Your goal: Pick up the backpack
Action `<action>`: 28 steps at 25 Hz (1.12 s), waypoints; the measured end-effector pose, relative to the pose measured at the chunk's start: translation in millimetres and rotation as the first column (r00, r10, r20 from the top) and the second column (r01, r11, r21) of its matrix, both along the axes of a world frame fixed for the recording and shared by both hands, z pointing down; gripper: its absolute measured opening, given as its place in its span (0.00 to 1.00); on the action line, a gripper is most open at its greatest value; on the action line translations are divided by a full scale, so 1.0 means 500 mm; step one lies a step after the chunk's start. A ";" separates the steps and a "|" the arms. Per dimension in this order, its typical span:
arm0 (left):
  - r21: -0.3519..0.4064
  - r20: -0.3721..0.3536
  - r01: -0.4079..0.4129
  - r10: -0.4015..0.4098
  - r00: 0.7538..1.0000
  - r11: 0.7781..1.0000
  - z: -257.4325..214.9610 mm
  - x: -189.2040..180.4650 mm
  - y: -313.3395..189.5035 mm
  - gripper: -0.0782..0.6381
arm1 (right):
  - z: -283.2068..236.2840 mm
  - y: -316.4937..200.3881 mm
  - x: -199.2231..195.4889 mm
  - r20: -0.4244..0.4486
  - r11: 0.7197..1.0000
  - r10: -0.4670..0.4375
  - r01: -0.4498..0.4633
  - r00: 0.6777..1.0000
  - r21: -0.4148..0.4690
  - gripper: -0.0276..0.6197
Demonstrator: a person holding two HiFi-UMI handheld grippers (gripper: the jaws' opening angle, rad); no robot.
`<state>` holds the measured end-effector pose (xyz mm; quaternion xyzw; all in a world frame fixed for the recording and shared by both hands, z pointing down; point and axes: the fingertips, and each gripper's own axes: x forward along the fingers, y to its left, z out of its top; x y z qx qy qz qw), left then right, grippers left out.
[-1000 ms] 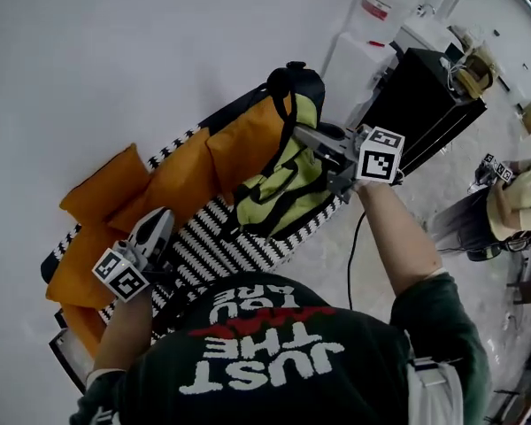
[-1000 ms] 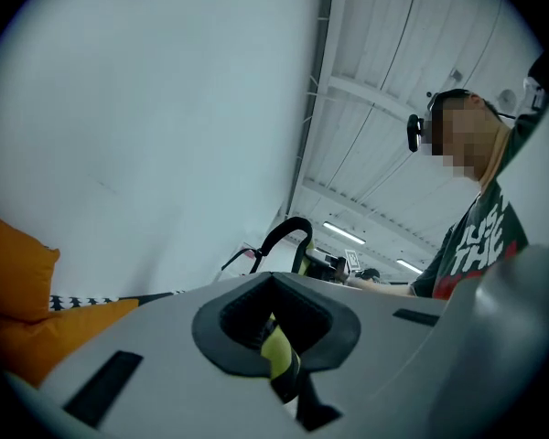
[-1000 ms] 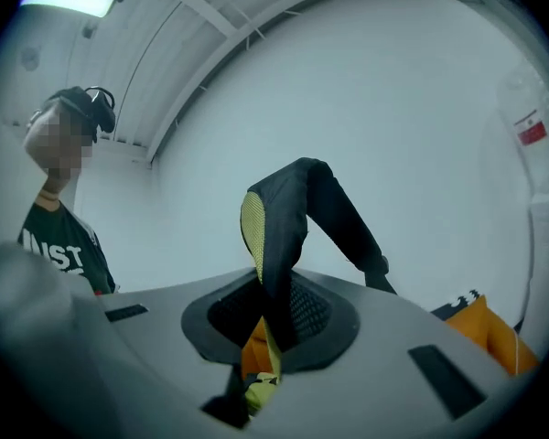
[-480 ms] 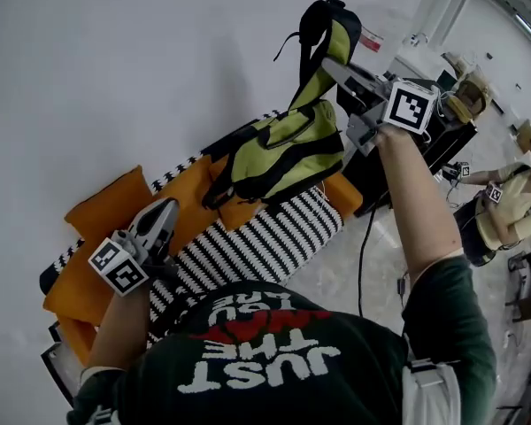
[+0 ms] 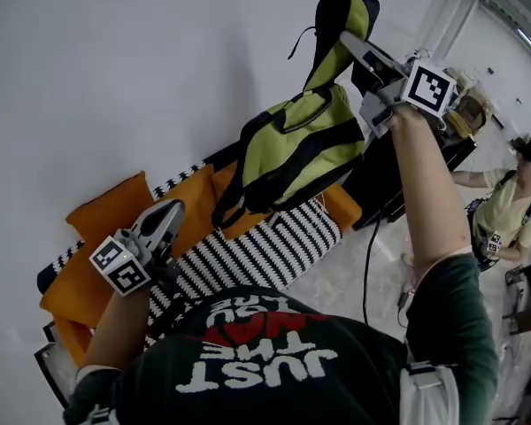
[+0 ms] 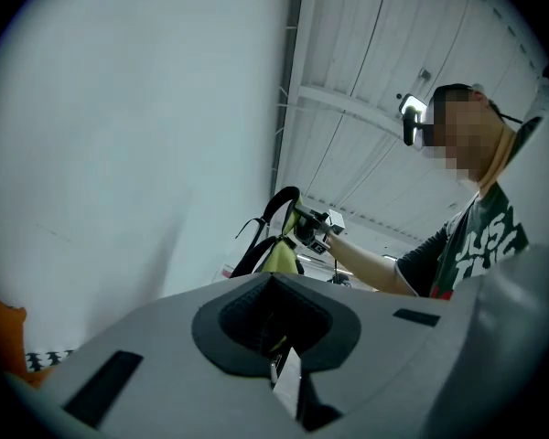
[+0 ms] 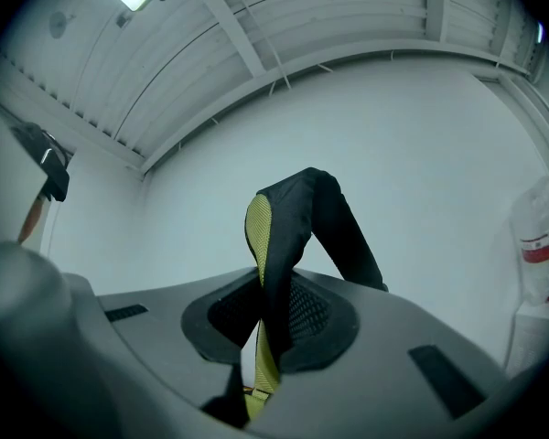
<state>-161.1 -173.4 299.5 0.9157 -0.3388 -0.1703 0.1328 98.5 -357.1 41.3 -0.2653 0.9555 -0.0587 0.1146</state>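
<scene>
A lime-green and black backpack [image 5: 296,153] hangs in the air above the bench, its lower end close over the orange cushions. My right gripper [image 5: 354,47] is raised high and is shut on the backpack's black and green shoulder strap [image 5: 341,16]. In the right gripper view that strap [image 7: 288,236] rises in a loop out of the closed jaws. My left gripper [image 5: 170,212] hovers low at the left over the cushions, shut with nothing in it. The left gripper view shows the hanging backpack [image 6: 276,254] far off, beyond the left gripper [image 6: 274,323].
A bench with orange cushions [image 5: 106,211] and a black-and-white striped cover [image 5: 265,251] stands against the white wall. A black cabinet [image 5: 385,180] is at its right end, with a cable [image 5: 367,264] trailing on the floor. Another person [image 5: 504,211] stands at the far right.
My right gripper has risen with the strap, and the backpack has come up off the bench and now hangs free. The left gripper has moved up a little.
</scene>
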 end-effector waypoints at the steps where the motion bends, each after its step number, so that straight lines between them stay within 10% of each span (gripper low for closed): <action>1: -0.005 0.000 0.001 -0.001 1.000 1.000 -0.013 0.003 -0.009 0.12 | -0.021 -0.010 0.004 0.000 1.000 0.001 -0.001 1.000 0.000 0.14; 28: 0.002 -0.017 0.018 -0.018 1.000 1.000 -0.038 0.002 -0.009 0.12 | -0.109 0.014 -0.020 -0.021 0.999 -0.024 0.025 0.999 0.045 0.14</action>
